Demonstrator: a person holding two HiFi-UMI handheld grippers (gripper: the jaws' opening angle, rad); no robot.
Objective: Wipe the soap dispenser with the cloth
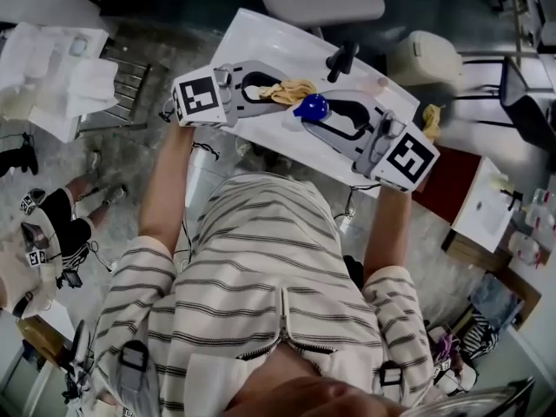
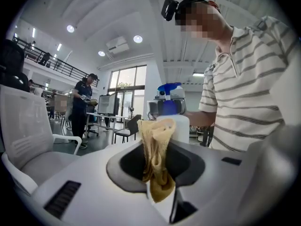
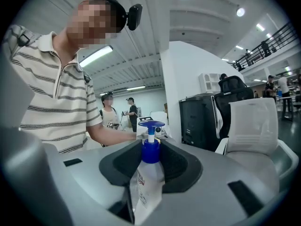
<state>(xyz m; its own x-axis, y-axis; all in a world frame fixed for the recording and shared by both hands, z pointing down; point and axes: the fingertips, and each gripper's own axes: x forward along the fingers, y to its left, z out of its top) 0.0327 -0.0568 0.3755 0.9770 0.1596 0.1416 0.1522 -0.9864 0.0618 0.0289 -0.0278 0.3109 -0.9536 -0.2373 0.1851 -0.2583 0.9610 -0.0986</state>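
While above the table (image 1: 261,42) edge, cloth (image 1: 291,91) beside soap dispenser (image 1: 311,107)

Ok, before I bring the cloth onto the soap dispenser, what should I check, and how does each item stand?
1. Cloth grip: ok. The left gripper is shut on the yellow cloth, with a bunch sticking out past the jaws.
2. Dispenser grip: ok. The right gripper is clamped on the soap dispenser body, below the blue pump.
3. Dispenser upright: ok.
4. Alignment: ok. The cloth faces the dispenser, close by.
5. Cloth touching the dispenser: cannot tell.
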